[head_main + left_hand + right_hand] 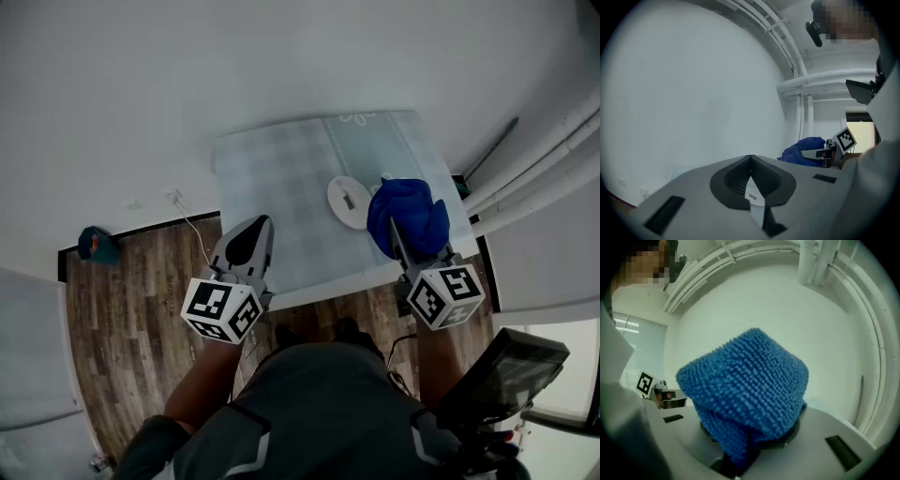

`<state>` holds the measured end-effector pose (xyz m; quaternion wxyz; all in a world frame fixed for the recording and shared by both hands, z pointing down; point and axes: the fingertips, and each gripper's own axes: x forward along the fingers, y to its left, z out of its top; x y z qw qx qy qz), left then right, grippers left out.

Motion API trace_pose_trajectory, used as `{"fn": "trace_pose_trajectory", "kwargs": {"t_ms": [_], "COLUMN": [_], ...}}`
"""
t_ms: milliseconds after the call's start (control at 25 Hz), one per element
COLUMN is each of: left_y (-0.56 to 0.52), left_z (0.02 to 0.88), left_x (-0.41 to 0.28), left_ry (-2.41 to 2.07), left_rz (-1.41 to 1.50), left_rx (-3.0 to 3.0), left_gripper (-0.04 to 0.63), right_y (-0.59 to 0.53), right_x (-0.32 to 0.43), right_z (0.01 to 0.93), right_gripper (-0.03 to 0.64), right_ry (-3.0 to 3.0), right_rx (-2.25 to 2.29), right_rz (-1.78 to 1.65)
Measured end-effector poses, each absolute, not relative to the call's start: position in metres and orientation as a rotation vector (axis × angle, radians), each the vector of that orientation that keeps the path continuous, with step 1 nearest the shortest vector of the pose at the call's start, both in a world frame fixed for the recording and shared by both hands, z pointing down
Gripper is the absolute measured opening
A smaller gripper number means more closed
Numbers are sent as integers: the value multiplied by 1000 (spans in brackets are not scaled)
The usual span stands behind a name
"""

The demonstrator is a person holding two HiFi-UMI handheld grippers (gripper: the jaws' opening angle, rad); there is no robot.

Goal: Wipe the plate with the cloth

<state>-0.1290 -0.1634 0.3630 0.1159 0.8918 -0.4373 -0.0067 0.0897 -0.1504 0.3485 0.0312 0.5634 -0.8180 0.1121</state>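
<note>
Blue cloth (745, 394): clamped bunched in your right gripper (401, 246), ready for wiping; left gripper (751, 161), jaws together and empty, free to steady the plate (349, 202).

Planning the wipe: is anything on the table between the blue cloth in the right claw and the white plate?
Nothing visible does. The blue cloth, gripped in the right claw, hangs beside the white plate on the table, with no object between them.
</note>
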Motion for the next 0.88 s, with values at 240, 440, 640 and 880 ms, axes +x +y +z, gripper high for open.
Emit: {"fn": "trace_pose_trajectory", "kwargs": {"t_ms": [240, 440, 640, 880], "left_y": [-148, -137, -122, -120], "left_z": [336, 331, 326, 326], "left_x": [-99, -67, -46, -47], "left_ry": [-1335, -1356, -1338, -1432], "left_rz": [-33, -28, -89, -63], "left_rx": [2606, 2599, 2571, 2560], "left_gripper": [9, 9, 9, 9], "right_y": [-143, -133, -129, -127], "right_x": [113, 133, 150, 161], "right_z": [323, 311, 308, 312], "right_gripper": [100, 100, 98, 98], "right_ry": [-2537, -2589, -2600, -2611], "right_rx": [1727, 1697, 1661, 1650], "right_rz": [245, 236, 208, 225]}}
